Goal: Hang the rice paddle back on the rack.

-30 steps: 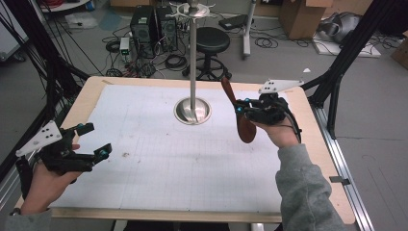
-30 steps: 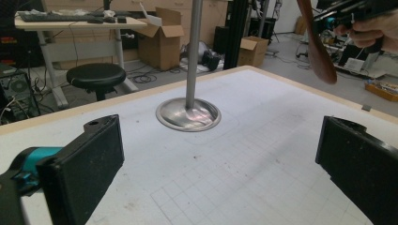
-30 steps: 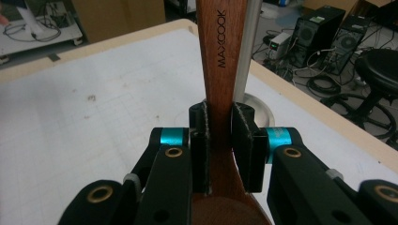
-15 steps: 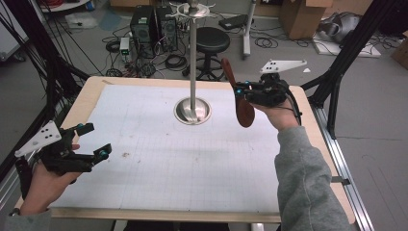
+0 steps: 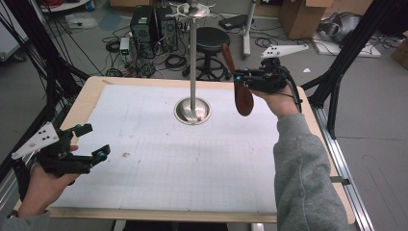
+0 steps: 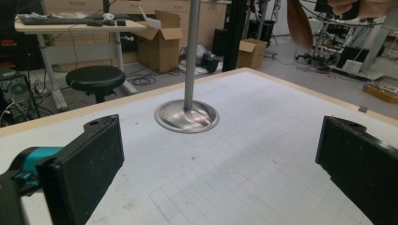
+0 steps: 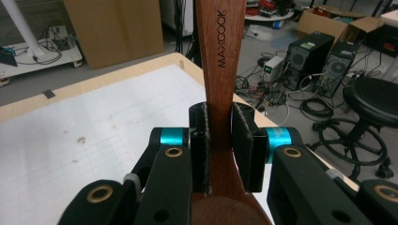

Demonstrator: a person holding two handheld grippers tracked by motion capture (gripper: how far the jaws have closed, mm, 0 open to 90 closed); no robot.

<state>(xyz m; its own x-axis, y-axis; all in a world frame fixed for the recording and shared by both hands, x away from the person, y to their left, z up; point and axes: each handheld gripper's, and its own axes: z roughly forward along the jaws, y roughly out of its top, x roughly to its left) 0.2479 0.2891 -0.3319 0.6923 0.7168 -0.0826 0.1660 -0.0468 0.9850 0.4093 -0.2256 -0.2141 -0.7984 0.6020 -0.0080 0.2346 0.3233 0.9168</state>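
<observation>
High view first: my right hand-held gripper [image 5: 243, 81] is raised over the far right part of the desk [image 5: 159, 159], my grey sleeve [image 5: 308, 178] running up from the bottom edge, wrist bent so the jaws point left toward the metal stand [image 5: 193, 62]. It is clamped on a wooden spoon [image 5: 239, 91], which hangs nearly upright, bowl down and handle up, clear of the desk and just to the right of the stand's pole. My left hand-held gripper [image 5: 91, 142] sits low near the left front corner, held level, jaws spread wide with nothing between them.

Left gripper view: both black jaws stand far apart at the bottom corners, and between them I see the stand's round base [image 6: 187, 116] on the gridded sheet. The spoon [image 6: 299, 23] shows at the top right, well above the desk.

Right gripper view: the two pads [image 7: 244, 145] press the spoon's neck [image 7: 219, 93] from both sides, the handle rising straight up, the bowl below at the bottom edge.
</observation>
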